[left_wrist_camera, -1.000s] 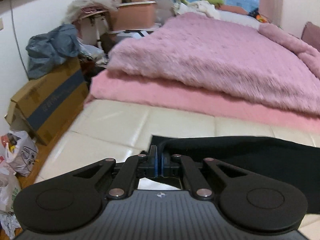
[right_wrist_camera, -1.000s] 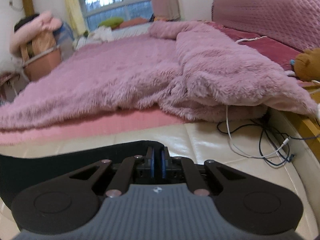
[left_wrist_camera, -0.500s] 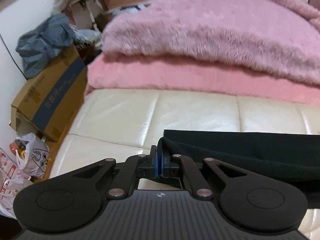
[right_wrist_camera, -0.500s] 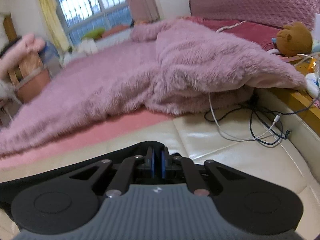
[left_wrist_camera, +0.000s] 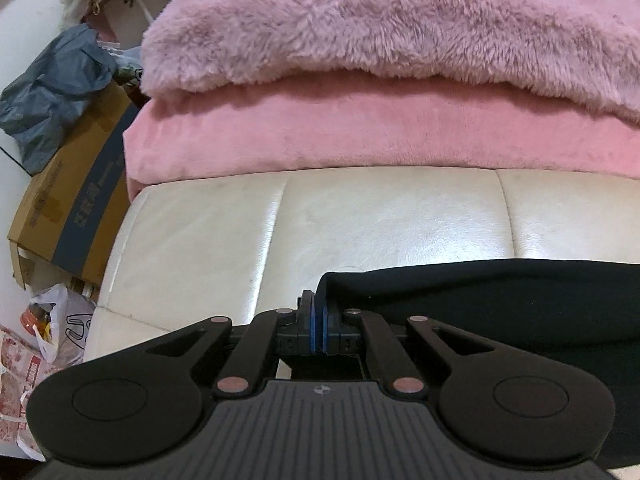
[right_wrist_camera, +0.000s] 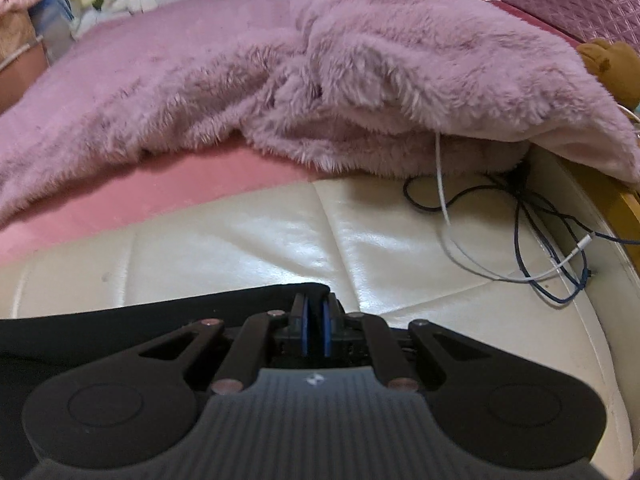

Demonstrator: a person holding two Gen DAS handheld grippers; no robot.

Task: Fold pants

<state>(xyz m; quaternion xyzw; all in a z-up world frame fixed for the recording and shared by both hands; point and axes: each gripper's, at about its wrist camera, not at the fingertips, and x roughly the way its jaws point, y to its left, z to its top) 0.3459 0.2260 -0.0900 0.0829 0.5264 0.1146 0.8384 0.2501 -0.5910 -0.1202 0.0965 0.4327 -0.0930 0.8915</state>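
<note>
Black pants (left_wrist_camera: 500,300) stretch across the cream leather surface (left_wrist_camera: 320,220), running off to the right in the left wrist view. My left gripper (left_wrist_camera: 319,308) is shut on the left corner of their near edge. In the right wrist view the same pants (right_wrist_camera: 140,320) come in from the left, and my right gripper (right_wrist_camera: 315,312) is shut on their right corner. Both held corners hang just above the leather. The cloth under each gripper body is hidden.
A pink sheet (left_wrist_camera: 360,132) and a fluffy mauve blanket (right_wrist_camera: 320,60) lie just beyond the leather strip. Charging cables (right_wrist_camera: 520,216) sprawl at the right end. A cardboard box (left_wrist_camera: 72,196), plastic bags (left_wrist_camera: 56,320) and a blue-grey bundle (left_wrist_camera: 52,92) crowd the floor at left. A brown plush toy (right_wrist_camera: 612,68) sits far right.
Both grippers have sunk toward the leather and tipped further down, carrying the pants edge with them. The window and room have left view; the blanket looms closer.
</note>
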